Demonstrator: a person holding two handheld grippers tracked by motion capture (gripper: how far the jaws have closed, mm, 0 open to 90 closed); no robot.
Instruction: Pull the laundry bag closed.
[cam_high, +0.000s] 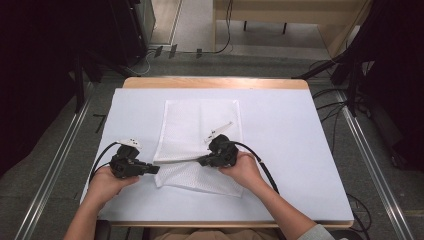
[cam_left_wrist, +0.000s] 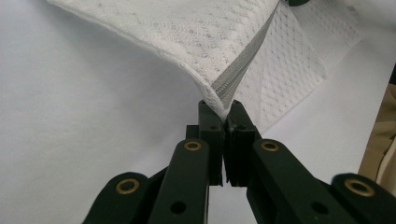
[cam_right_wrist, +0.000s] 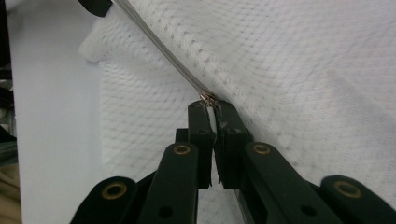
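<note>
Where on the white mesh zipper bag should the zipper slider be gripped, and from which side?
Grip the small metal pull tab of the white mesh zipper bag, coming in along the grey zipper line, roughly as the right gripper does now. The tab sticks out from the flat mesh, so closed jaws can pinch it. The left gripper pinches the bag's corner at the zipper's end.

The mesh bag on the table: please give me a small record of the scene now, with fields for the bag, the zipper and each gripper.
bag: white mesh bag, partly lifted along its near edge, on the white table cover
zipper: grey zipper runs between the two grippers
left gripper: left gripper shut on the bag's corner at the zipper end
right gripper: right gripper shut on the metal zipper pull
</note>
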